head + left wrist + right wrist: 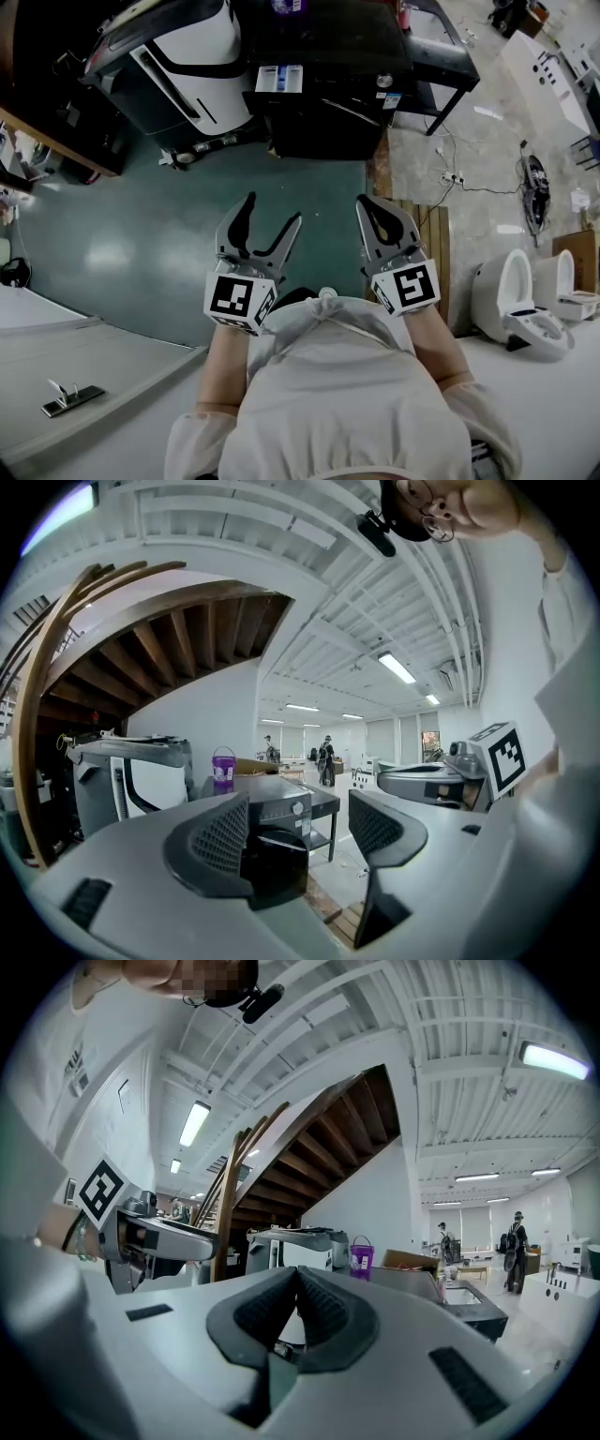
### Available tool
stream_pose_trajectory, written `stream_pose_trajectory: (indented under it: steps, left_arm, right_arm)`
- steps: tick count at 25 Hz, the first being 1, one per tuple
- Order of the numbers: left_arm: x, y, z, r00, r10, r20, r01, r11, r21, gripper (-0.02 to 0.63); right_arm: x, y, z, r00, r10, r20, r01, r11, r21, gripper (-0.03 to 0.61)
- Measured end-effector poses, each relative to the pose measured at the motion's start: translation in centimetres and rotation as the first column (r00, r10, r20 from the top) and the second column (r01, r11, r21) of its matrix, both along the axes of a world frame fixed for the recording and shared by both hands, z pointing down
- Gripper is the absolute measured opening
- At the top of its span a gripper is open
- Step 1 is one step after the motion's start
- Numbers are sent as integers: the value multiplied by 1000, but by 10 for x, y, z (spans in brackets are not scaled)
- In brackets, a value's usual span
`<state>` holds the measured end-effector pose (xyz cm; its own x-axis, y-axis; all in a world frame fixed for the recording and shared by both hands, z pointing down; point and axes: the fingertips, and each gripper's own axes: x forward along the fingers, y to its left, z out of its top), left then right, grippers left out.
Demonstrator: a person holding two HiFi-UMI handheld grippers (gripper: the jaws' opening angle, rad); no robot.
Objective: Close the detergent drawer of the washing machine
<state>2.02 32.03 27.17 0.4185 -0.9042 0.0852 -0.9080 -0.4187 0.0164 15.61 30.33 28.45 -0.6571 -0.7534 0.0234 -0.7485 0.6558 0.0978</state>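
Observation:
A black washing machine [323,98] stands at the far end of the green floor, well ahead of both grippers. A blue-and-white patch [278,78] sits at its top front left; the detergent drawer's state is too small to tell. My left gripper [272,208] is held level and open, nothing between its fingers. In the left gripper view the washing machine [281,841] shows far off between the open jaws of the left gripper [298,822]. My right gripper [367,202] is beside it, shut and holding nothing. The right gripper [298,1279] has its pads touching at the tips.
A white-and-black appliance [187,52] stands left of the washer, a black metal table [441,52] to its right. Wooden boards [433,234], a cable [469,186] and white toilets [525,300] lie to the right. A purple bucket [223,766] sits behind the washer.

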Motion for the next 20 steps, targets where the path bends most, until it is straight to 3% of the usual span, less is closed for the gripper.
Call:
stream_pose_trajectory:
  steps: [9,16,20]
  left_arm:
    - [-16,-53,36,1000,-6,12,7,997,-83,331]
    - [-54,-145,67,999,11,-47,-18,989,-144,331]
    - [-84,-211,87,999,30,-34,-36,982,-185,331]
  right_arm:
    - [-16,-50,20,1000,-17,-9,17,999,-46,5]
    - [-57,-143,41,999,-2,-36,-1,997,-80,5]
    - [-87,-209,53,998,13,-59,-20,994,-111,5]
